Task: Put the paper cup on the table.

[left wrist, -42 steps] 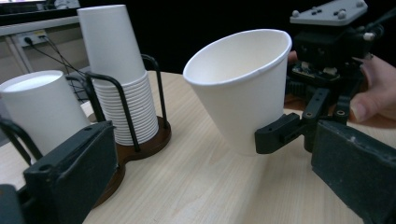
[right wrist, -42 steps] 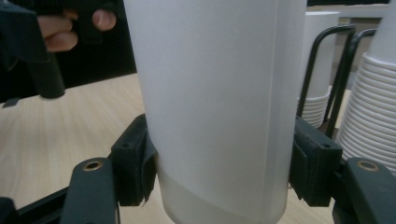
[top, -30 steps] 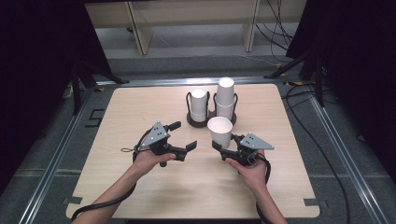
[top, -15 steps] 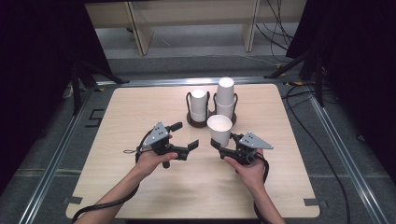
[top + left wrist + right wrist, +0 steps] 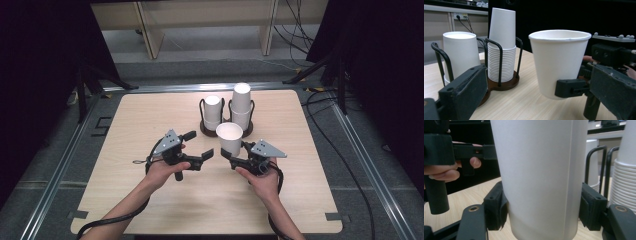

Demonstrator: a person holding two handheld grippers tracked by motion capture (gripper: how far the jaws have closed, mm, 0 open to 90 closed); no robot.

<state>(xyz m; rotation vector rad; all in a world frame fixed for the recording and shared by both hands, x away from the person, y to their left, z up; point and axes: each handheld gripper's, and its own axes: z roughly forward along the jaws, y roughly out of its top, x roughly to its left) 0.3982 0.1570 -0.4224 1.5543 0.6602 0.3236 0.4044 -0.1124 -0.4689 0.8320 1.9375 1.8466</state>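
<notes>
A white paper cup (image 5: 230, 138) is held upright just above the table, and my right gripper (image 5: 235, 156) is shut on its lower part. In the right gripper view the pads (image 5: 495, 210) press on both sides of the cup (image 5: 539, 175). My left gripper (image 5: 199, 146) stands open to the left of the cup, jaws pointing toward it with nothing between them. The left gripper view has the cup (image 5: 559, 62) ahead of the open jaws, with the right gripper's pad (image 5: 571, 88) on its base.
A black wire cup holder (image 5: 202, 126) stands behind the held cup. Its left slot holds a single cup (image 5: 212, 109); its right slot holds a tall stack of cups (image 5: 241, 104). The wooden table (image 5: 150, 115) ends in metal rails; cables lie at the far right.
</notes>
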